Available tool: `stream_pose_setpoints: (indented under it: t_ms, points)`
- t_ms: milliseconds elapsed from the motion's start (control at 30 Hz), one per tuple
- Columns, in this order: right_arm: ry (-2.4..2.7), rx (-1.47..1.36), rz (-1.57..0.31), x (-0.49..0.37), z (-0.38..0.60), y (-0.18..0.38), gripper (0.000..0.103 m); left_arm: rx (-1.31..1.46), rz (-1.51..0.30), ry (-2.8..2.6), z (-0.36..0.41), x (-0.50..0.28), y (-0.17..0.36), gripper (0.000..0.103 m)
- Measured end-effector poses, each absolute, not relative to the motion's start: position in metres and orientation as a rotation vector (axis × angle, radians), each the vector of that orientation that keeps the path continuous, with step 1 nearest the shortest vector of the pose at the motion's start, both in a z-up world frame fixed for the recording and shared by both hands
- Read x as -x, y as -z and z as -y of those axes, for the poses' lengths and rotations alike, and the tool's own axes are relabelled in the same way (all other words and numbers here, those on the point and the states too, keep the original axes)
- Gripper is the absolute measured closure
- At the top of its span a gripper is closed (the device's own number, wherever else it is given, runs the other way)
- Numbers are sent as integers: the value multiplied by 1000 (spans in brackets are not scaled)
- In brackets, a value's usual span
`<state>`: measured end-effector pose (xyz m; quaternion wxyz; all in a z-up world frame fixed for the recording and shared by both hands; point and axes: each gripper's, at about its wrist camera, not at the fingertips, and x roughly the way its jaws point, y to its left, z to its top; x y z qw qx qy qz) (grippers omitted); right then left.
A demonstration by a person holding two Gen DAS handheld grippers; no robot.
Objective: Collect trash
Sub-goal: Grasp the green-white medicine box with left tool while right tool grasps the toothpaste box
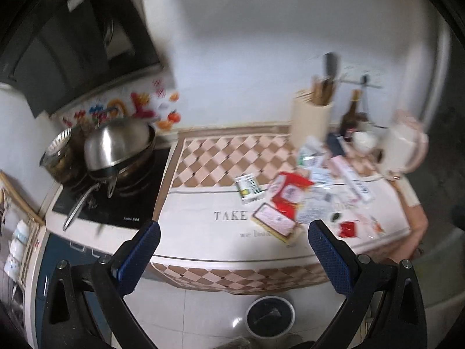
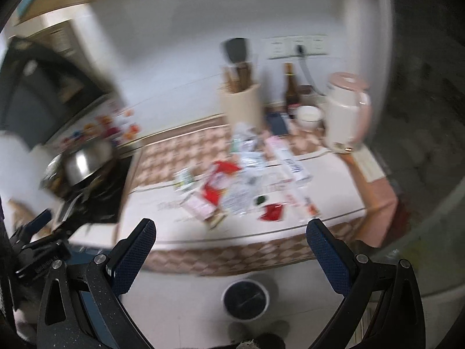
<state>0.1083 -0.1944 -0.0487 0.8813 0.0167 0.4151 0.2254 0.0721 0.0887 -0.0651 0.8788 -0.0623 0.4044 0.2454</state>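
Note:
Trash lies scattered on the cloth-covered counter (image 1: pixel 203 203): a small green-and-white carton (image 1: pixel 249 188), red-and-white wrappers (image 1: pixel 287 195), a pink flat box (image 1: pixel 274 222), clear printed packets (image 1: pixel 316 200), a small red sachet (image 1: pixel 347 229) and a long pink box (image 1: pixel 353 180). The same pile (image 2: pixel 232 189) shows blurred in the right wrist view. A round bin (image 1: pixel 270 315) (image 2: pixel 245 299) with a dark liner stands on the floor below the counter edge. My left gripper (image 1: pixel 234 232) is open and empty, held off the counter front. My right gripper (image 2: pixel 231 229) is open and empty too.
Stacked steel pans (image 1: pixel 116 148) sit on a black hob (image 1: pixel 116 200) at the left. A cream utensil holder (image 1: pixel 311 122), a dark bottle (image 1: pixel 350 116), a white bowl (image 1: pixel 364 139) and a white-and-pink kettle (image 1: pixel 404 145) stand along the back right. White floor tiles lie below.

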Motion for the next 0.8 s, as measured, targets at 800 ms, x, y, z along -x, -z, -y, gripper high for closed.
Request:
stream_pose_setpoints:
  t_ms: [800]
  points:
    - [-355, 296, -1332, -537, 87, 361, 16, 631, -1411, -726, -227, -352, 360, 38]
